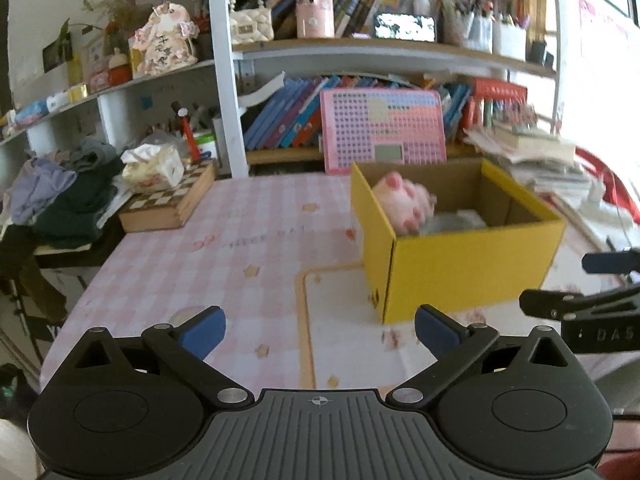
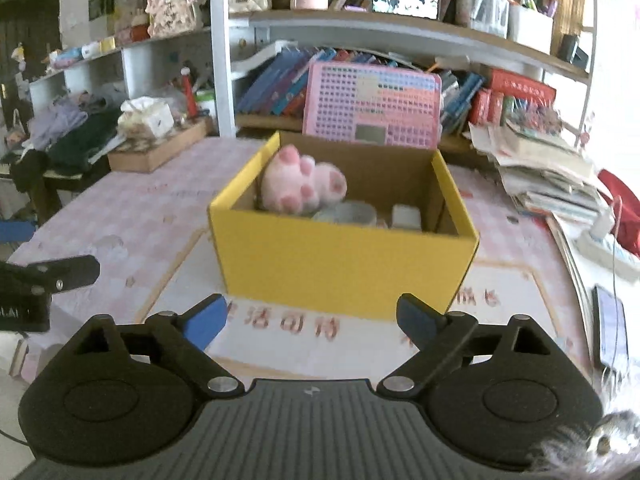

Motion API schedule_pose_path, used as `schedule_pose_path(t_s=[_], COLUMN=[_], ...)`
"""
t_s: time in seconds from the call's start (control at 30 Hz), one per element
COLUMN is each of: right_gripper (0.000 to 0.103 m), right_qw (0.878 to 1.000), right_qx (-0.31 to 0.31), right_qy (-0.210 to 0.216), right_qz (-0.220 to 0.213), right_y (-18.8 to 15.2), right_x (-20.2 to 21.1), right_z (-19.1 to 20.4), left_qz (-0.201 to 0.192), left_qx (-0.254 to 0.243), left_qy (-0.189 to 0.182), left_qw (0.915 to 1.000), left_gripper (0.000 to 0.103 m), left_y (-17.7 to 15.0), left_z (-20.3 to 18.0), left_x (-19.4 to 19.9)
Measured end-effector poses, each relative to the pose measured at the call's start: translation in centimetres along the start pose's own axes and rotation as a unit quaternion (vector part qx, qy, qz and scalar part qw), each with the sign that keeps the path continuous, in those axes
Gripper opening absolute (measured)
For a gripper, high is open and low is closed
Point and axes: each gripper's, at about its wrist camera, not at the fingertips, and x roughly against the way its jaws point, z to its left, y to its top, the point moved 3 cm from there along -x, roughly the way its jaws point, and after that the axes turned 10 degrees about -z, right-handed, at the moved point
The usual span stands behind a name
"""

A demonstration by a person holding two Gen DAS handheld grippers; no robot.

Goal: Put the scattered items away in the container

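A yellow cardboard box (image 2: 344, 260) stands on the pink checked table; it also shows in the left wrist view (image 1: 468, 268). Inside lie a pink plush paw (image 2: 304, 186), a grey roll-like item (image 2: 348, 212) and a small white item (image 2: 406, 216); the paw shows in the left wrist view (image 1: 404, 200) too. My left gripper (image 1: 320, 330) is open and empty, low over the table to the left of the box. My right gripper (image 2: 312, 318) is open and empty, just in front of the box. The right gripper also shows at the right edge of the left wrist view (image 1: 592, 292).
A chessboard box (image 1: 168, 204) with a tissue pack and a pile of clothes (image 1: 64, 200) sit at the table's far left. A pink board (image 1: 384, 130) leans on the bookshelf behind. Stacked papers (image 2: 548, 176) and a phone (image 2: 610, 328) lie at the right.
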Motion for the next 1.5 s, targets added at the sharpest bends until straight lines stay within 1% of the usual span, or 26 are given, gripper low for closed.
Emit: schedule_pose_path(t_s=[0.07,0.17,0.27,0.53,0.77,0.93,1.5], right_gripper=[0.093,0.096,0.097,0.099,0.099,0.099,0.099], right_qw=[1.0,1.0,1.0,0.999,0.999,0.999,0.999], right_qx=[0.0,0.002,0.004,0.001,0.005,0.009,0.012], right_qy=[-0.005,-0.011,-0.006,0.002,0.009,0.013,0.016], right_qz=[0.005,0.015,0.026,0.041,0.045,0.044,0.05], right_y=[-0.6,-1.6,-2.3,-3.2,-3.3,-3.2,-3.1], right_x=[0.5,1.0,1.4,2.1,2.3,2.2,1.8], right_z=[0.5,1.4,2.2,3.3,4.2,4.6,5.2], left_qz=[0.011,0.027,0.041,0.069,0.067,0.072,0.075], left_qx=[0.001,0.005,0.007,0.009,0.012,0.016,0.021], left_qy=[-0.002,-0.008,-0.015,-0.016,-0.016,-0.016,-0.015], left_qw=[0.9999,0.9996,0.999,0.9975,0.9976,0.9971,0.9968], left_gripper=[0.102,0.102,0.102,0.103,0.103,0.103,0.103], left_y=[-0.8,-1.9,-2.6,-3.9,-4.0,-4.2,-4.4], left_z=[0.1,0.2,0.3,1.0,1.5,1.8,2.2], left_x=[0.4,1.1,1.6,2.2,2.8,2.8,2.7])
